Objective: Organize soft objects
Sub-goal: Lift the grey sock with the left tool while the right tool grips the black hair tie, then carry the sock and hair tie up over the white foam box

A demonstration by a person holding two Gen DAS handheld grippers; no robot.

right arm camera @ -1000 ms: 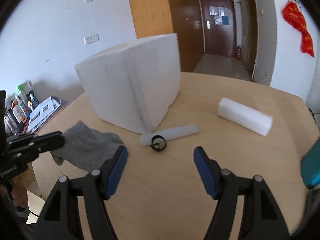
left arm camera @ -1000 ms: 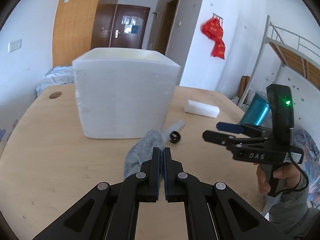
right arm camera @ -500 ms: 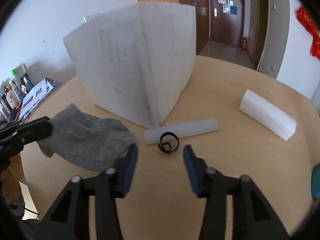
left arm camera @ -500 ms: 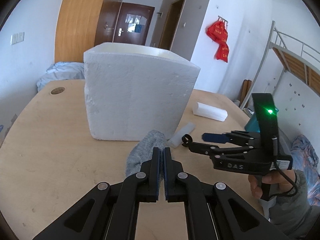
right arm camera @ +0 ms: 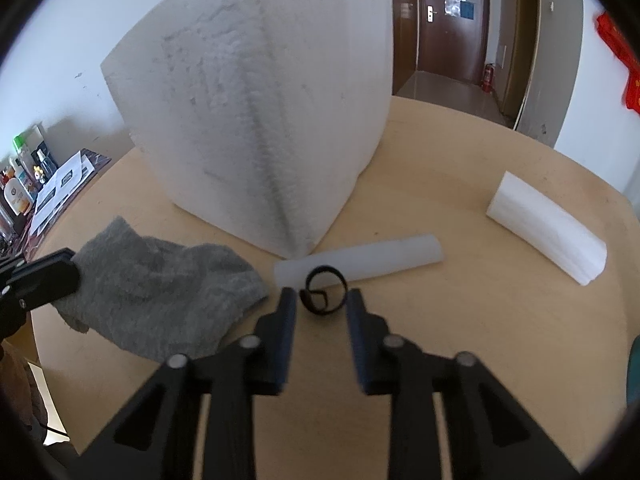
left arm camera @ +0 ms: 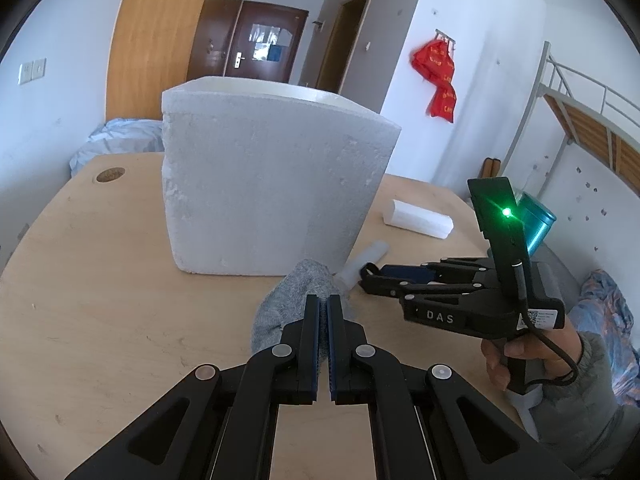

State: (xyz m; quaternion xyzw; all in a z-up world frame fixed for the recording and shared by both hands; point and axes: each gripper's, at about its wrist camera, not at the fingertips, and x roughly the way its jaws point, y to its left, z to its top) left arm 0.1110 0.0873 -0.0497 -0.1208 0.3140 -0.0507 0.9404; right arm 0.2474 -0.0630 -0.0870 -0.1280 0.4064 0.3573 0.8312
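Near the table's (right arm camera: 500, 320) front edge, both grippers are working beside the white foam box (right arm camera: 256, 120).
Left gripper (left arm camera: 323, 308) is clenching the grey sock's (right arm camera: 160, 292) edge; right gripper (right arm camera: 322, 300) is closing, pads not yet pressing the black coiled band (right arm camera: 323, 290) between them, just before the foam tube (right arm camera: 360, 262).
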